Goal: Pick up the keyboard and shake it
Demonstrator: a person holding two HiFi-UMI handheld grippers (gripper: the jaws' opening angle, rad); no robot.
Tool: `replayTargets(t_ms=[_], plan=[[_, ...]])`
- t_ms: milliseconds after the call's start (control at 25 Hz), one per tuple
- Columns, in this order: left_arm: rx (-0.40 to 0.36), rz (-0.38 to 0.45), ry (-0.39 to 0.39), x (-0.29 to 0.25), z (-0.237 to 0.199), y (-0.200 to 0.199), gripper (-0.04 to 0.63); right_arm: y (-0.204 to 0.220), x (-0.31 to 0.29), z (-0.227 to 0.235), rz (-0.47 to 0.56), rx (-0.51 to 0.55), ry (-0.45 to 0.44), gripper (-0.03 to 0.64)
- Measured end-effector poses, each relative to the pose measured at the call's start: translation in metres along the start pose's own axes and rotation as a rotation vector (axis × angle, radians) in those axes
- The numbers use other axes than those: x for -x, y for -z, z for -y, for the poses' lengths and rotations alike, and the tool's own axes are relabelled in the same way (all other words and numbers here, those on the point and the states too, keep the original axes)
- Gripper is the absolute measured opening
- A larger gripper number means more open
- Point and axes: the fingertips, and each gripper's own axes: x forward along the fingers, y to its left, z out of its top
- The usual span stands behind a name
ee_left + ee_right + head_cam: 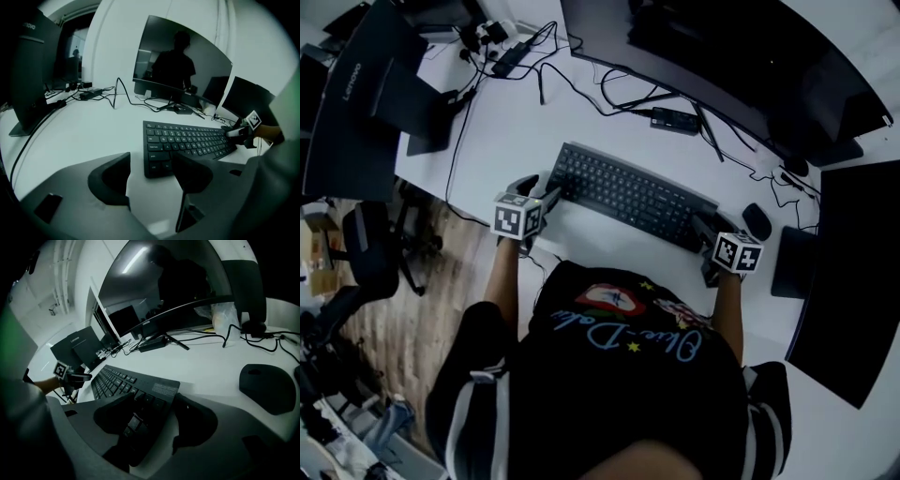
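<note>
My right hand-held gripper point(150, 406) grasps the keyboard point(117, 380) by one end; my left hand-held gripper point(151, 164) gapes released at the other.

The white flat bench point(511, 131) is carrying a slim black keyboard point(628, 195), a rounded black mouse point(757, 221) near its right end, and tangled black cables point(581, 89).

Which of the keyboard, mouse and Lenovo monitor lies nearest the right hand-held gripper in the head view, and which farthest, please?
1. Keyboard, its right end in the right hand-held gripper.
2. Mouse, just beyond, right side.
3. Lenovo monitor, far left corner.
</note>
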Motion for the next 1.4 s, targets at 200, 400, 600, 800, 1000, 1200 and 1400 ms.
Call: replayTargets(t_ms=[200, 400, 600, 800, 1000, 1200, 1400], plan=[[-0.024, -0.113, 0.039, -0.017, 0.005, 0.007, 0.262, -0.003, 0.003, -0.001, 0.001, -0.008, 0.0, 0.252], [0.026, -0.15, 0.085, -0.023, 0.008, 0.01, 0.27, -0.003, 0.003, -0.002, -0.002, -0.006, 0.001, 0.252], [-0.013, -0.127, 0.128, -0.024, 0.013, 0.002, 0.27, -0.003, 0.003, -0.003, -0.003, -0.007, -0.009, 0.252], [-0.016, -0.118, 0.117, -0.033, 0.025, -0.004, 0.287, -0.004, 0.001, -0.001, 0.0, -0.008, -0.01, 0.252], [0.022, -0.076, 0.095, -0.034, 0.022, -0.002, 0.285, -0.003, 0.002, -0.002, 0.004, 0.005, 0.009, 0.252], [0.008, -0.077, 0.084, -0.032, 0.023, -0.002, 0.285, -0.003, 0.003, -0.003, 0.031, 0.027, 0.021, 0.252], [0.007, -0.056, 0.077, -0.026, 0.025, -0.006, 0.285, -0.007, 0.007, -0.005, 0.062, 0.043, 0.032, 0.252]])
